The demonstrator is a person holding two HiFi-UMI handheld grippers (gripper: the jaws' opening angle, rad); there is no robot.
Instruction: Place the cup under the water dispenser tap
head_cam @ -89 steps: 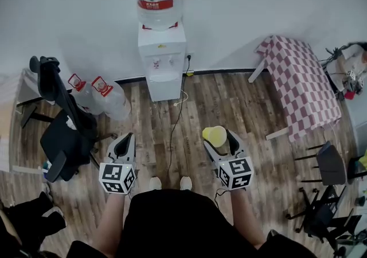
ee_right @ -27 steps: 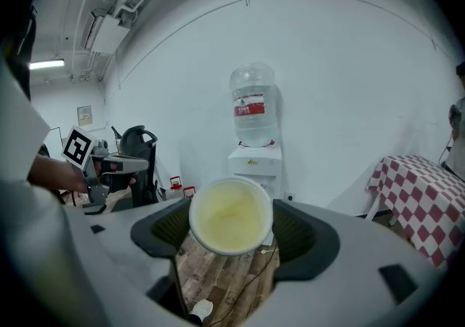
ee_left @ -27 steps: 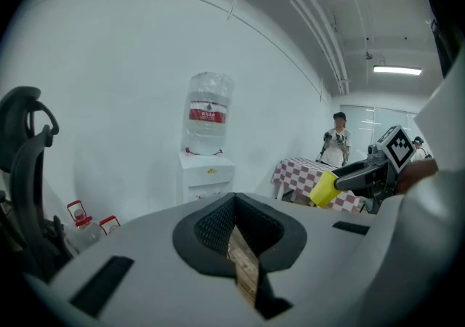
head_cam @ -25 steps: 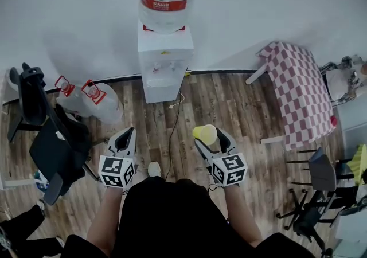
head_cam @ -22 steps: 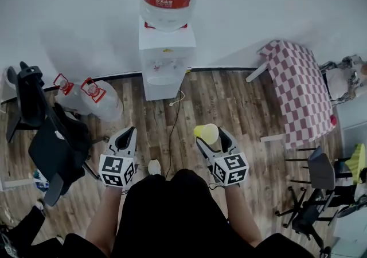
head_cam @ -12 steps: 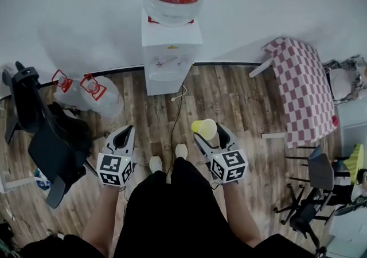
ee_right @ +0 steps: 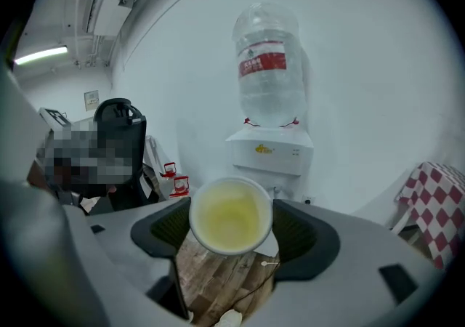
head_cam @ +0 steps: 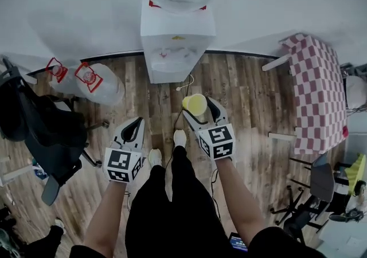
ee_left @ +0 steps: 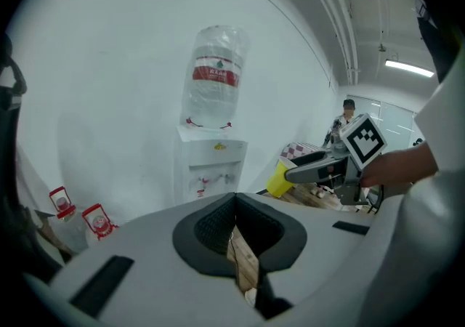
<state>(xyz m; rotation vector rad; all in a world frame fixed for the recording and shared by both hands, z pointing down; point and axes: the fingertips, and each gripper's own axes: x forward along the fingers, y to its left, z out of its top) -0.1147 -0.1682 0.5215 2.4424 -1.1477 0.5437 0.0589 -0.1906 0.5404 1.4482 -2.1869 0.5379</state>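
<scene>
Between R gripper [head_cam: 198, 111] jaws: yellow cup [ee_right: 230, 215], clamped at sides, facing water dispenser [head_cam: 172, 56]; L gripper [head_cam: 136, 124] jaws closed, empty.

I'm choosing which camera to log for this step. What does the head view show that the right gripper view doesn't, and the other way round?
Only the head view: the left gripper and the person's black-clad legs. Only the right gripper view: the inside of the yellow cup, apparently empty, and a ceiling strip light. Both: the cup clamped in the right gripper, and the white water dispenser with its clear upturned bottle ahead.
</scene>
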